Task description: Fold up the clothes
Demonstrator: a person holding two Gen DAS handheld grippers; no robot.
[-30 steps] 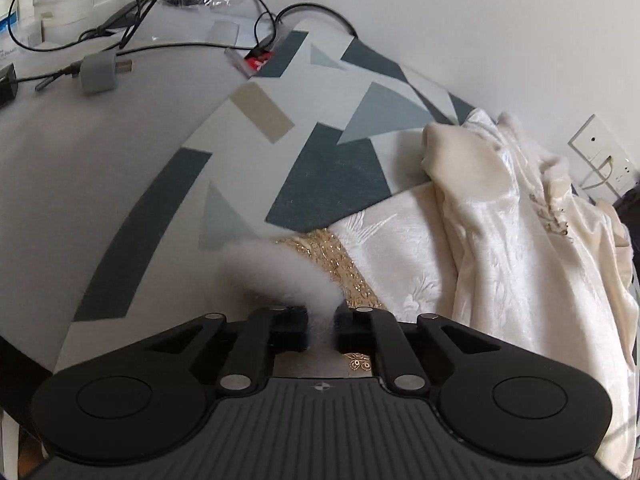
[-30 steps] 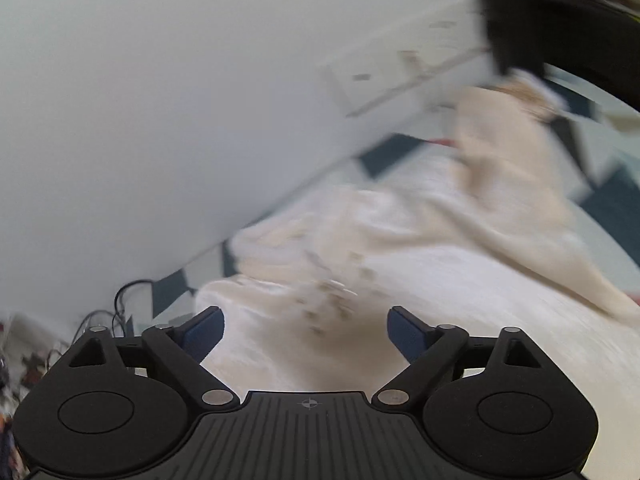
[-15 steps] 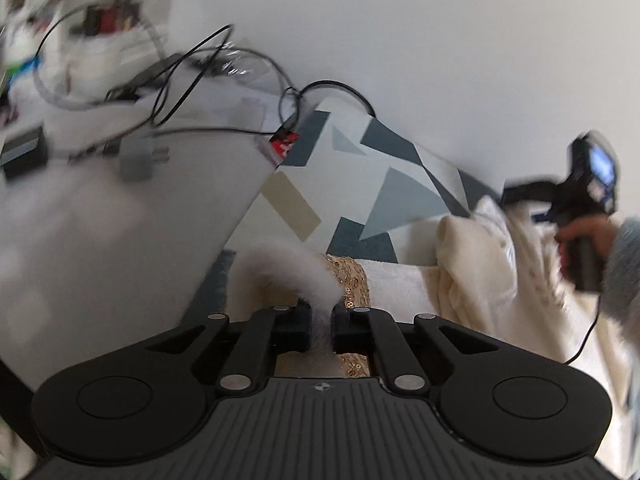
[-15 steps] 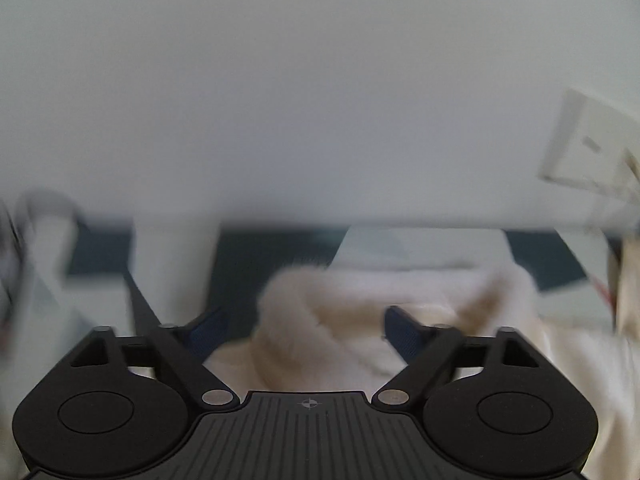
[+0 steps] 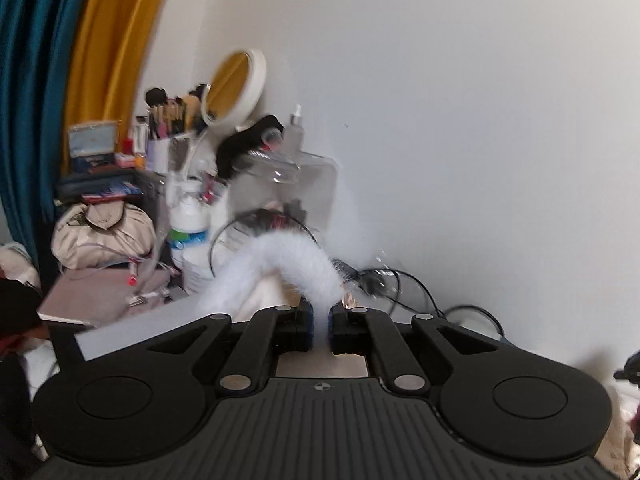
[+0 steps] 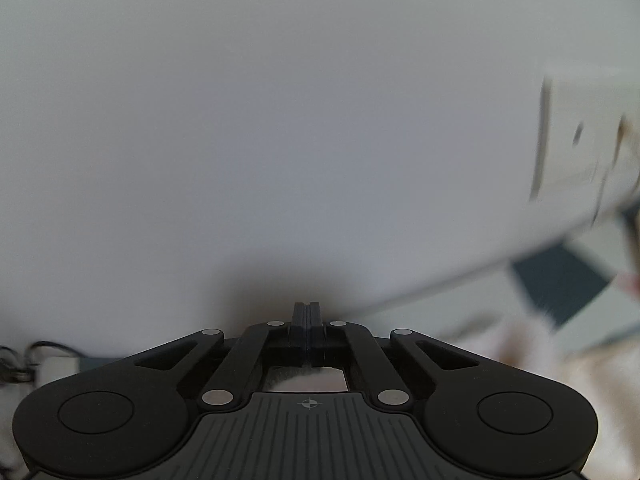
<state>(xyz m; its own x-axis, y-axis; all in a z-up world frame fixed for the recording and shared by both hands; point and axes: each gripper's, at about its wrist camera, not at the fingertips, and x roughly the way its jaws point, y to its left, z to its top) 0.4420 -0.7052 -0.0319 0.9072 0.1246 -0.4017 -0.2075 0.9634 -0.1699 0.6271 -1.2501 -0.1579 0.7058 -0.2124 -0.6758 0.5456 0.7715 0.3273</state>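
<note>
My left gripper [image 5: 320, 328] is shut on the white fur trim [image 5: 280, 256] of a cream garment. The trim arches up and to the left from the jaws, and gold-embroidered cloth peeks out beside them. It is raised and faces a white wall. More of the garment [image 5: 620, 432] shows at the lower right. My right gripper [image 6: 307, 328] is shut, its jaws pressed flat together close to the wall. Pale fur [image 6: 304, 382] shows just under them, and blurred cream cloth [image 6: 560, 360] lies to the right on a geometric-patterned cover [image 6: 560, 280].
A cluttered shelf stands to the left in the left wrist view: a round mirror [image 5: 234, 84], a plastic bottle [image 5: 188, 220], a beige bag [image 5: 104, 232] and black cables [image 5: 400, 288]. Yellow and teal curtains [image 5: 108, 40] hang behind. A wall socket [image 6: 580, 148] is at the right.
My left gripper has lifted and swung left with the fur trim, from the bed toward the shelf and wall. My right gripper was open around the fur collar and is now shut.
</note>
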